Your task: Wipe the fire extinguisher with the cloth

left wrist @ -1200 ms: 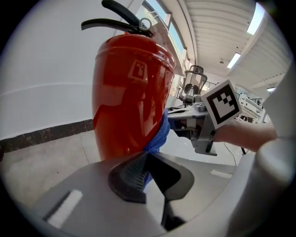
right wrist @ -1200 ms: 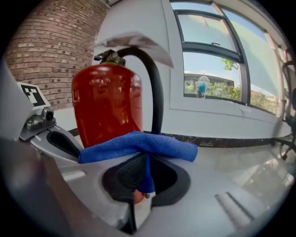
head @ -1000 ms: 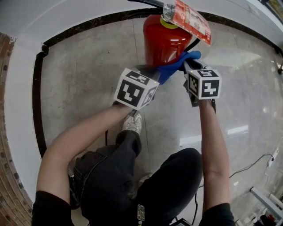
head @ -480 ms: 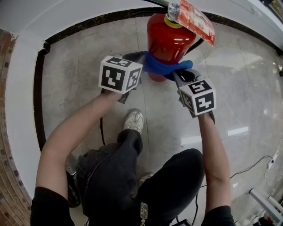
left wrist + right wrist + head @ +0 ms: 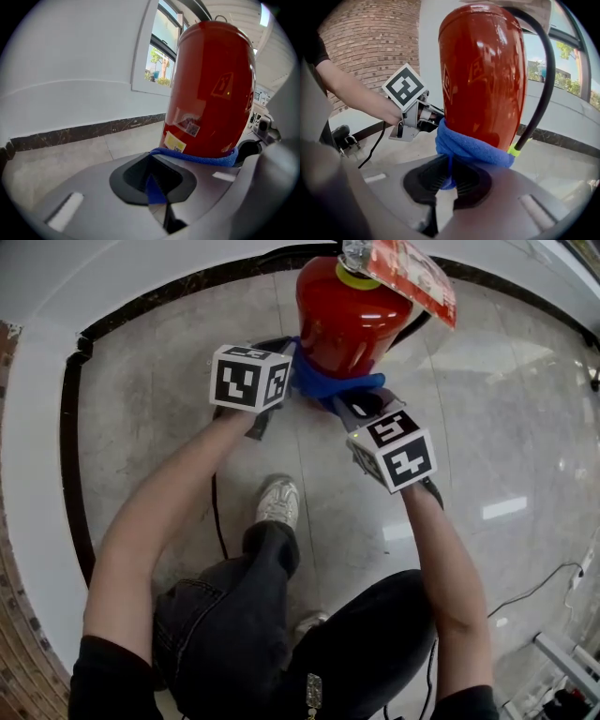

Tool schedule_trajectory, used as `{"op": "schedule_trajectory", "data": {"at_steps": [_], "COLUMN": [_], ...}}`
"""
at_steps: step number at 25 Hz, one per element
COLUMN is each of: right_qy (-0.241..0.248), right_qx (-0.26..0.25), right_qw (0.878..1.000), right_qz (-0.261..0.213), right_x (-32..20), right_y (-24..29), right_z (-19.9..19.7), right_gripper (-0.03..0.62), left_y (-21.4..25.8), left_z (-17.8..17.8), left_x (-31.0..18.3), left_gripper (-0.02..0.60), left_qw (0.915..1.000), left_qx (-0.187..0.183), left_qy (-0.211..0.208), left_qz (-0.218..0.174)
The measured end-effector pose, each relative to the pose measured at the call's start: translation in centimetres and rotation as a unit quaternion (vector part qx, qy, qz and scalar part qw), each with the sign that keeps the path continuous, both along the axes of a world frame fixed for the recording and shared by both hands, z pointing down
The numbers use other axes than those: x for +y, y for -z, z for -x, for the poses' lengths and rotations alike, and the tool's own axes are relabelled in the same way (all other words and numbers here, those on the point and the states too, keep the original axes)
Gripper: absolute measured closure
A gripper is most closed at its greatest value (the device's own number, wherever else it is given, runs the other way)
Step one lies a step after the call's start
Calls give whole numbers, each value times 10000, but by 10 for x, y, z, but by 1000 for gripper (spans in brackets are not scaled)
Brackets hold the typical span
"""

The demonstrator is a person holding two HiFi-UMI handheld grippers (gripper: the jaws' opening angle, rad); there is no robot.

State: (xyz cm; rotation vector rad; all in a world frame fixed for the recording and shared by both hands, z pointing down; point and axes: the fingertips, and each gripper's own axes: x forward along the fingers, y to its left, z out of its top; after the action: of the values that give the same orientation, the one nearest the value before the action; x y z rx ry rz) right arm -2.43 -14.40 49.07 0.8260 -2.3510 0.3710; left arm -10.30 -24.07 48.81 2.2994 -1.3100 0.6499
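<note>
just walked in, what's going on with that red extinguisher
A person works two handheld grippers. The left gripper and the right gripper each have their jaws shut on one end of a blue cloth, drawn across the near side of the red fire extinguisher, low on its body. It stands on the floor.

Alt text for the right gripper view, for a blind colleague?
The right gripper is shut on an end of a blue cloth hugging a red fire extinguisher's lower body. The left gripper is at its left, a black hose at its right.
</note>
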Motion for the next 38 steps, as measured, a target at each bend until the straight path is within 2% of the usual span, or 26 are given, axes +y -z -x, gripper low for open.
{"op": "schedule_trajectory", "data": {"at_steps": [3, 9, 16, 25, 32, 38], "right_qy": [27, -86, -744, -1460, -1557, -1515], "right_qx": [3, 232, 215, 86, -34, 284], "right_qw": [10000, 9996, 9968, 9881, 9866, 9879], "right_qz": [65, 118, -210, -479, -479, -156], "right_x": [1, -4, -31, -80, -90, -77], "right_y": [-10, -17, 1, 12, -2, -35], "right_z": [-2, -22, -66, -91, -94, -91], "right_gripper": [568, 568, 568, 568, 568, 569], "left_y": [-14, -35, -29, -7, -17, -29], "left_z": [1, -6, -33, -81, -91, -82], "left_x": [4, 31, 70, 93, 93, 92], "left_gripper": [569, 569, 569, 569, 569, 569], "left_qw": [9999, 9993, 9971, 9913, 9908, 9923], "left_qx": [20, -143, -85, -87, 13, 75], "left_qy": [85, -146, -603, -1222, -1283, -1129], "left_qz": [57, 326, 453, 471, 422, 512]}}
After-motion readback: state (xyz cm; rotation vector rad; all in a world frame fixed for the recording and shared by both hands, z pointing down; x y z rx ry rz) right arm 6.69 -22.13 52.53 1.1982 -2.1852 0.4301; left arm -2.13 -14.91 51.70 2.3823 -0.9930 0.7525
